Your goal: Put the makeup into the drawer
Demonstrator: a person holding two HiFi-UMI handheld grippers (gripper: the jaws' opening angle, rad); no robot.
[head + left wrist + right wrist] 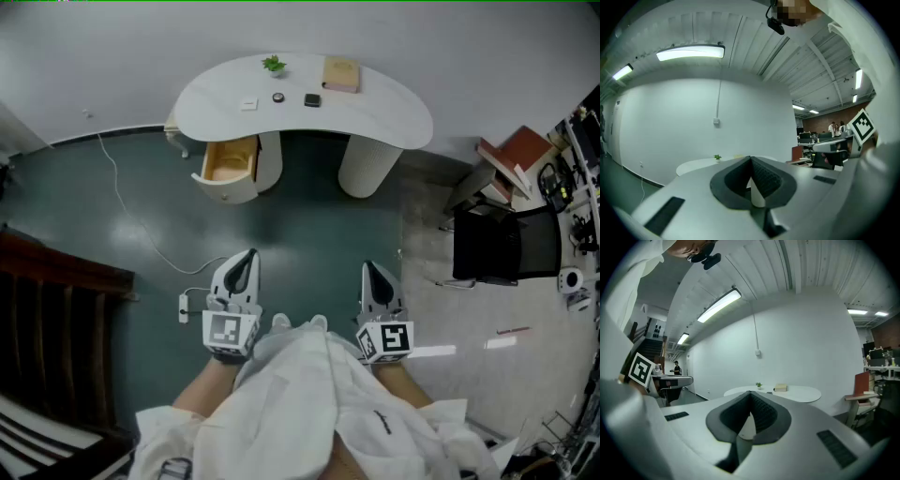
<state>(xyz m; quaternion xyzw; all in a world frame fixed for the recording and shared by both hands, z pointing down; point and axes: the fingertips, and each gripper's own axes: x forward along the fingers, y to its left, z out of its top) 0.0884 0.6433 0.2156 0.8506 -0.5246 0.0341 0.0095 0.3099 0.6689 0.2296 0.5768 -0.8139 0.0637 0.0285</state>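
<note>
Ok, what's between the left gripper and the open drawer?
Head view: only bare floor between left gripper and drawer; a white cable runs off to the left.

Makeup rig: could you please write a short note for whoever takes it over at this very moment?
Left gripper: fingers shut, empty, held out in front of the person. Right gripper: the same.
The white table stands well ahead, out of reach. Its drawer is open; what shows of it looks empty.
On top: a round dark item, a dark block, a white piece, too small to identify; also a plant and a tan box.
Done: drawer stands open. Left: walk up, pick the makeup, put it in the drawer.
</note>
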